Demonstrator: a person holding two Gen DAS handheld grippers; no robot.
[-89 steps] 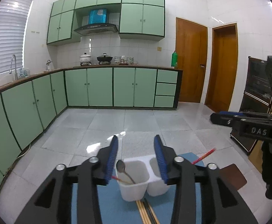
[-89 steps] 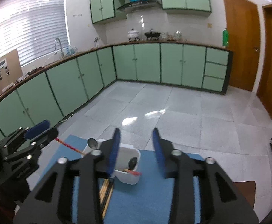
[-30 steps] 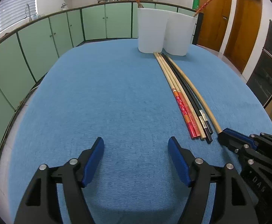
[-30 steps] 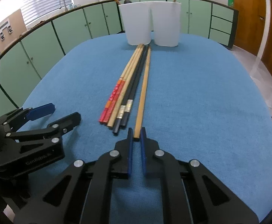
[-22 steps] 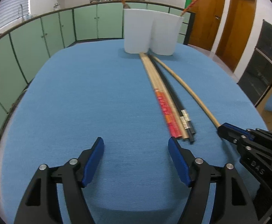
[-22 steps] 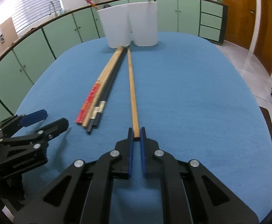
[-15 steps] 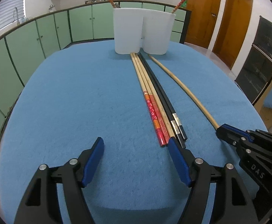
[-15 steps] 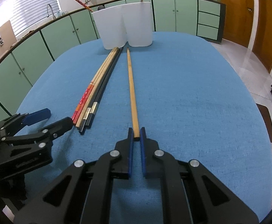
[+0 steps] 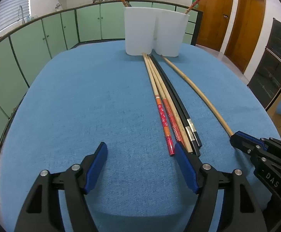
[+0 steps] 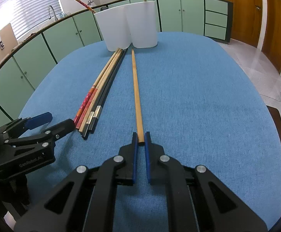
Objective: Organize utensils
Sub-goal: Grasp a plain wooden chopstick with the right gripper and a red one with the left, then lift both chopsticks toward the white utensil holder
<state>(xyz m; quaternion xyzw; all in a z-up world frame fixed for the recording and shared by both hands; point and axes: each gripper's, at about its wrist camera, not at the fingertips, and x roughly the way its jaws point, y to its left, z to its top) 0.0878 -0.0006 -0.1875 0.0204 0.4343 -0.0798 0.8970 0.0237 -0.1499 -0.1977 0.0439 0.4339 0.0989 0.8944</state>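
The right gripper (image 10: 139,138) is clenched on the near end of a long plain wooden chopstick (image 10: 136,92), which lies apart from the bundle on the blue cloth-covered table (image 10: 198,100) and points toward the white two-compartment plastic holder (image 10: 128,32) at the far edge. The left gripper (image 9: 140,162) sits released, its blue-padded jaws spread wide, the right one just beside the near ends of the bundled chopsticks (image 9: 171,116) — two red-patterned wooden ones, a plain one and two black ones with silver bands. To do this step well, the grip looks best kept firm at the very end while the stick is raised, since so long a lever could swivel between the pads. Tilting the tip up and clear of the cloth before moving forward would likely avoid snagging it. The holder already carries a red-ended chopstick in each compartment, so the tip should probably enter beside one of them — steeply, to avoid nudging the light holder over.
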